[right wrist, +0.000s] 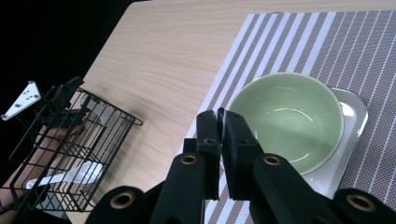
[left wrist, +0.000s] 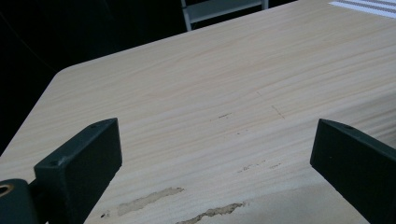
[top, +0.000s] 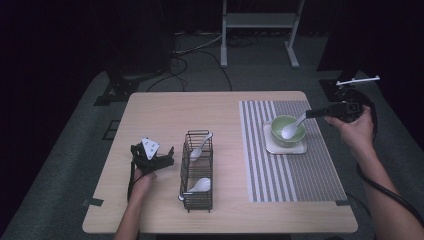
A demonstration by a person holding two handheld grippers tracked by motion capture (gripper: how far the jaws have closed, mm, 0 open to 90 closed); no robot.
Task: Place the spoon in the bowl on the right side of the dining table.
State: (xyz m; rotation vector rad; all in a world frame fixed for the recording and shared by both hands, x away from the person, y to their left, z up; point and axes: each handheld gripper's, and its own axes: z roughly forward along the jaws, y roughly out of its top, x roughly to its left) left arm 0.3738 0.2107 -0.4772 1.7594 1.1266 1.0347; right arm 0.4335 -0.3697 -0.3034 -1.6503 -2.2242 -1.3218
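My right gripper (top: pixel 312 114) is shut on the handle of a white spoon (top: pixel 292 129), whose scoop end rests inside the green bowl (top: pixel 281 124). In the right gripper view the jaws (right wrist: pixel 220 126) are pressed together over the near rim of the green bowl (right wrist: pixel 289 116). The bowl stands on a white square plate (top: pixel 300 148) on the striped placemat (top: pixel 290 170). My left gripper (top: pixel 161 161) rests on the table just left of the black wire basket (top: pixel 198 202). It is open, and in the left gripper view (left wrist: pixel 215 154) only bare wood lies between the jaws.
The wire basket holds two more white spoons, one at its far end (top: pixel 201 145) and one at its near end (top: pixel 200 186). In the right gripper view the basket (right wrist: pixel 70 140) sits to the left. A metal stand (top: pixel 260 22) is on the floor beyond the table.
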